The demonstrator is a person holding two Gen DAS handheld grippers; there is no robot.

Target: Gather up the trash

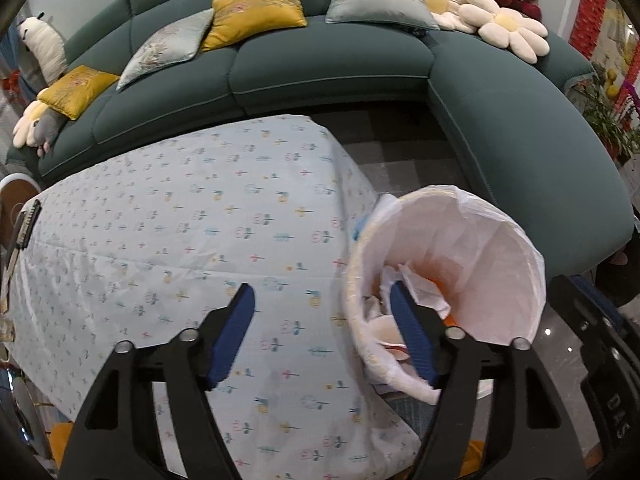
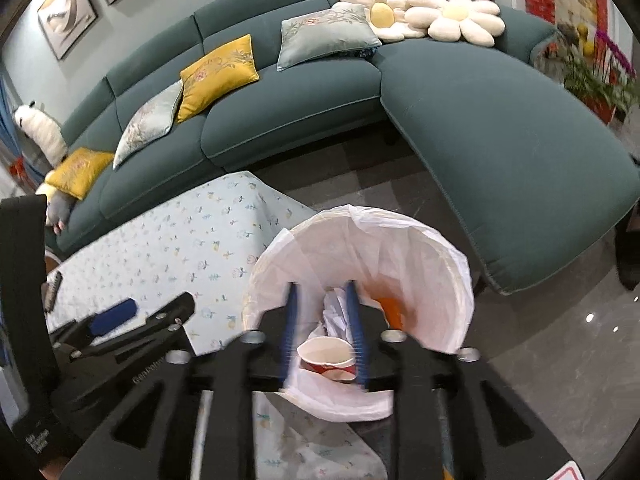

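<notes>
A living room with a green sofa curving behind a low table under a flowered cloth; beside the table's corner a bin lined with a white bag is standing on the floor. The trash is lying inside it — crumpled paper, something orange, and a paper cup tipped on its side near the bin's near wall. The right tongs are hanging over the bin's mouth, jaws parted with nothing pressed between them; the cup is showing in the gap below, apparently free. The left tongs are standing wide open and empty, one finger over the cloth, the other over the bin's rim. Judging by this, the drop step is finishing. Next move is likely calling for lifting clear of the liner and scanning the table — no loose trash is showing on the visible cloth.
</notes>
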